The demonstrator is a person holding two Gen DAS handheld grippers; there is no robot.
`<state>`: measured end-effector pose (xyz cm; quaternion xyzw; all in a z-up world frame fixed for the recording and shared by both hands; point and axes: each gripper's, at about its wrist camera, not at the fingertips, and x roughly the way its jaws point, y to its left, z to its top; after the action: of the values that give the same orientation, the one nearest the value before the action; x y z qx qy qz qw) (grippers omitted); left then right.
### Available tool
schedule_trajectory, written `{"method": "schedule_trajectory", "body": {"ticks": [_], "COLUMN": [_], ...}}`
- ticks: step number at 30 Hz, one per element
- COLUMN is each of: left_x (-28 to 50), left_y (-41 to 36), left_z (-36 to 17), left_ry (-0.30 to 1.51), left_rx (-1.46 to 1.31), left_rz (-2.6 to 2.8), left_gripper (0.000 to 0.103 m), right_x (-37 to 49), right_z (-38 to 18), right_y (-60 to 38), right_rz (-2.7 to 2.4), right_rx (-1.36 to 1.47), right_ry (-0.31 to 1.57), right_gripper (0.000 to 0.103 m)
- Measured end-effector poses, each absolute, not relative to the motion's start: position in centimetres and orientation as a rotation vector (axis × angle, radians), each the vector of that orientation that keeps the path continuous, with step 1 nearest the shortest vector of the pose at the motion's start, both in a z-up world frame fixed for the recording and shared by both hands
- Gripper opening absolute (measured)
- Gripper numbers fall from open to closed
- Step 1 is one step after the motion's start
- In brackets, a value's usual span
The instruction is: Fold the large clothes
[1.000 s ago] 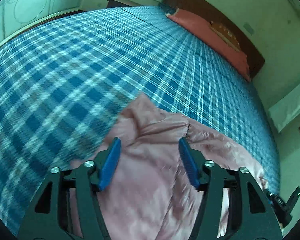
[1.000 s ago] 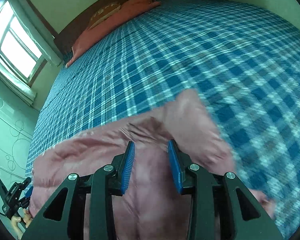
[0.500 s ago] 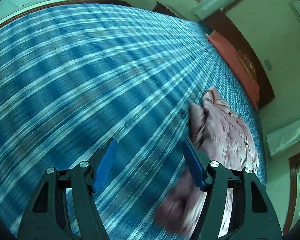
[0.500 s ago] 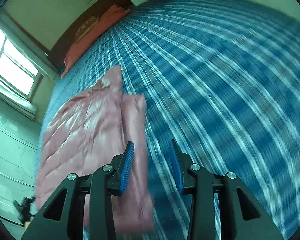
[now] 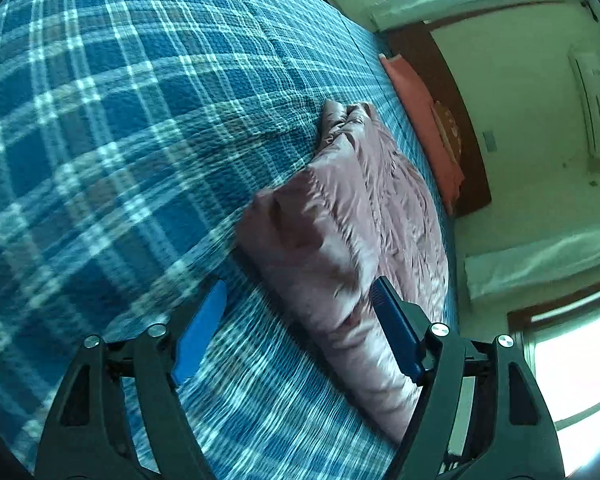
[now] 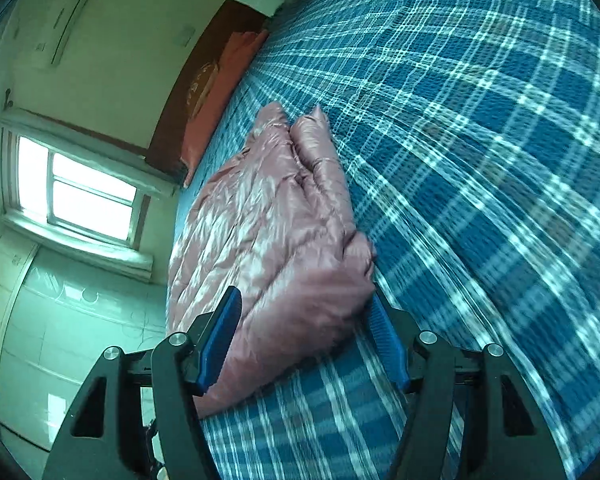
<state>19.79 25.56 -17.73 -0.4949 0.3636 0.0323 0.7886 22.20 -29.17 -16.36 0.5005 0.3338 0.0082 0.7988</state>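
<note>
Jacket (image 5: pixel 352 216): pink quilted cloth, glossy sheen, puffy and wrinkled.
Bedspread (image 5: pixel 140 120): blue-and-white checked cloth, matt, with a waffle-like weave.
Pillow (image 5: pixel 420 112): salmon cloth, matt.
Headboard (image 5: pixel 460 128): dark brown wood, smooth.
Left gripper (image 5: pixel 296 328): matt black plastic arms, ribbed blue pads, bright metal screw heads.
Right gripper (image 6: pixel 306 336): same finish.

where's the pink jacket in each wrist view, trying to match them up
Left wrist: the pink jacket lies right of centre on the plaid bedspread, its near end by the left gripper's right finger.
Right wrist: the jacket lies left of centre, its near end between the right gripper's open fingers.
Shared landmark: the orange pillow against the headboard.
</note>
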Motion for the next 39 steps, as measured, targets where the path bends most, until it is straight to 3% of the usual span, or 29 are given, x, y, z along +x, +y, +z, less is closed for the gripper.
{"method": "schedule_trajectory", "body": {"ticks": [5,9,12,16,34,37,39], "left_x": [22.2,24.5,25.0,24.3,11.1,10.2,9.4], "left_y": [25.9,26.3,26.1,25.8,27.6,28.1,28.7], "left_z": [-18.5,-17.9,-17.5,-16.4,-16.2,-16.6,-16.7], "left_ry": [0.759,0.795,0.805,0.796,0.848,0.832,0.825], "left_rx": [-1.125,-1.034,-1.036,-0.989,-0.956,-0.914,-0.927], "left_rz": [0.123,0.136,0.119,0.104,0.061,0.091,0.123], "left_gripper": [0.073,0.032,0.019,0.012,0.013,0.033,0.059], "right_x": [24.1,25.2,24.8,23.6,16.5,16.4,16.2], "right_z": [-17.0,-17.4,-17.5,-16.9,-17.3,-17.4,-17.6], "right_y": [-29.0,-28.5,-28.3,-28.3,-29.6,-30.0,-30.7], "right_rz": [-0.016,0.002,0.022,0.033,0.082,0.093,0.087], "right_rx": [1.091,1.093,1.091,1.064,1.070,1.057,1.076], "right_ry": [0.687,0.699,0.690,0.690,0.757,0.751,0.746], "right_gripper": [0.063,0.034,0.023,0.019,0.019,0.026,0.032]}}
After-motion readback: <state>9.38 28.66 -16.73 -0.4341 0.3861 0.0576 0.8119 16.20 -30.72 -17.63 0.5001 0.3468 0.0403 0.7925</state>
